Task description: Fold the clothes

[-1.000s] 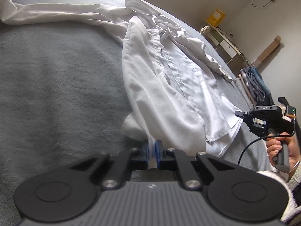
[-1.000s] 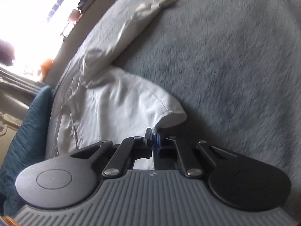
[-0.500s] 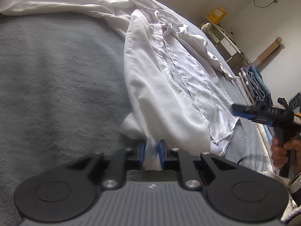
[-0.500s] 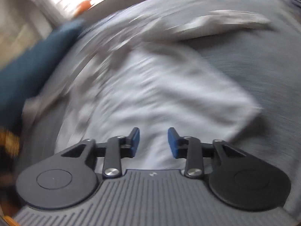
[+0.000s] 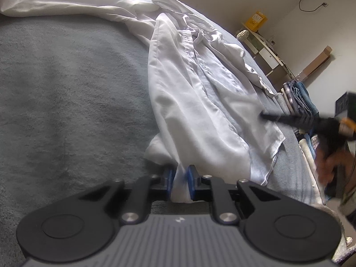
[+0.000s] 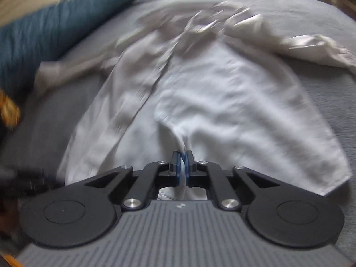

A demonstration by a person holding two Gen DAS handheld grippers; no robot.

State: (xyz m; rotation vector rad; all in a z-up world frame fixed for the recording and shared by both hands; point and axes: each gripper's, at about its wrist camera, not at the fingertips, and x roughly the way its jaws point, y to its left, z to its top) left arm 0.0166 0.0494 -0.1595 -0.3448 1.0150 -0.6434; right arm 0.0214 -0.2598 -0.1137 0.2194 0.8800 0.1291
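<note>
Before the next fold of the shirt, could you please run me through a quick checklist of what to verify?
1. Left gripper has cloth: ok, shirt hem is between its pads.
2. Right gripper has cloth: ok, shut on a pinch of shirt near the placket.
3. Shirt spread flat: not ok, body is bunched and creased.
4. Sleeves tucked: not ok, one sleeve trails across the bed.
5. Bed space beside the shirt: ok.
6. Collar state: cannot tell, right view is blurred.

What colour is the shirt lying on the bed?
White. The shirt shows most sharply in the left wrist view, spread over the grey bed cover.
</note>
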